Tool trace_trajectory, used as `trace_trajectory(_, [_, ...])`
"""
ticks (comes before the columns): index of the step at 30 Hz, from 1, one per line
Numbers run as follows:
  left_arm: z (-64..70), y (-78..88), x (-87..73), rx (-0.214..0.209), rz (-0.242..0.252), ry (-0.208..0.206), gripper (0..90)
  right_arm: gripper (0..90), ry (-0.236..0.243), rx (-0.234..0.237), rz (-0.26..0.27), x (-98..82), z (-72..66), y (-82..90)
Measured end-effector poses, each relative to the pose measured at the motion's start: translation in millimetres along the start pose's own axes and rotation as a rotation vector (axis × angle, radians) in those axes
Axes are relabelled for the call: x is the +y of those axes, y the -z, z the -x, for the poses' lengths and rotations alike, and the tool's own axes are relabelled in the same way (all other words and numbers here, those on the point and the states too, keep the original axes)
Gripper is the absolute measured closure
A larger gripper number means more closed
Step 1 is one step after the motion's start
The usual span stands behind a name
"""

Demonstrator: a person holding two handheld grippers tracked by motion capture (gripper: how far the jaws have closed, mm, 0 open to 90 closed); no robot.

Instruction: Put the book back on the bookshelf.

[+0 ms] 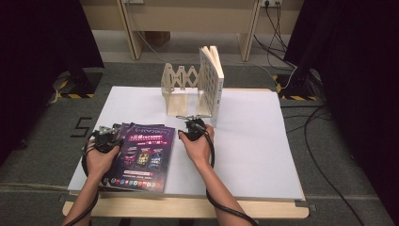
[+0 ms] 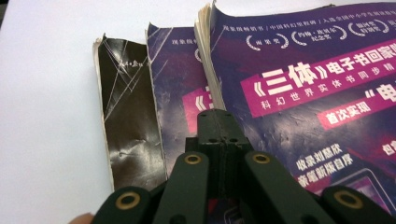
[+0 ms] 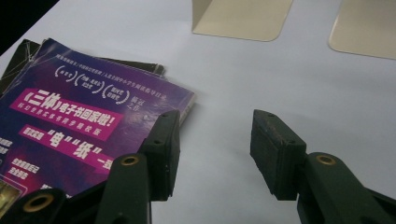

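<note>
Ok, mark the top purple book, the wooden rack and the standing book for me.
top purple book (image 1: 143, 155): high view, middle of its cover.
wooden rack (image 1: 178, 77): high view, its folding lattice back.
standing book (image 1: 211, 82): high view, its patterned cover, at the rack's right end.
</note>
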State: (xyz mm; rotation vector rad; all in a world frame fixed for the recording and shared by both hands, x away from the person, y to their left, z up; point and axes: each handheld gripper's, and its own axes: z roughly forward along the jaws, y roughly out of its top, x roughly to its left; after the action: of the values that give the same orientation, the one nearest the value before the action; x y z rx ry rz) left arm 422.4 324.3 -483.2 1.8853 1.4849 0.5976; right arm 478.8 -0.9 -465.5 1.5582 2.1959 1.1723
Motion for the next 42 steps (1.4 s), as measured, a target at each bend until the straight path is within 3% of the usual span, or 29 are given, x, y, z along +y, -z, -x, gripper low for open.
trace_trajectory(8, [6.5, 4.6, -3.8, 0.004, -0.011, -0.046, 89.7, 51.2, -0.002, 0.035, -0.056, 14.2, -10.1, -21.3])
trace_trajectory(11, [6.6, 5.3, -4.0, 0.002, -0.013, -0.043, 89.7, 50.4, 0.014, 0.023, -0.078, 16.7, -10.9, -30.0])
trace_trajectory(16, [6.6, 8.4, -5.2, -0.005, -0.024, -0.042, 89.7, 49.7, -0.023, 0.039, -0.093, 19.8, -5.9, -40.0])
trace_trajectory(20, [1.3, 10.8, -5.5, -0.061, -0.037, -0.020, 89.5, 49.4, -0.036, 0.049, -0.106, 22.1, -5.5, -44.7])
trace_trajectory(24, [-5.2, 13.9, -5.4, -0.085, -0.022, 0.019, 82.7, 48.9, -0.052, 0.063, -0.120, 21.5, -6.8, -49.1])
trace_trajectory(28, [-4.3, 18.2, 0.2, -0.061, 0.036, 0.035, 72.2, 48.7, -0.073, 0.077, -0.126, 21.8, -7.2, -50.4])
trace_trajectory(31, [1.2, 16.3, 4.2, -0.067, 0.062, 0.006, 60.3, 48.5, -0.072, 0.092, -0.125, 22.0, -6.2, -52.1])
trace_trajectory(35, [9.9, 8.8, 5.8, -0.085, 0.050, -0.033, 53.2, 48.5, -0.086, 0.103, -0.124, 22.5, -7.0, -53.1])
trace_trajectory(42, [12.1, 2.7, 2.8, -0.112, 0.013, -0.025, 49.7, 48.0, -0.102, 0.118, -0.125, 23.4, -8.4, -55.7])
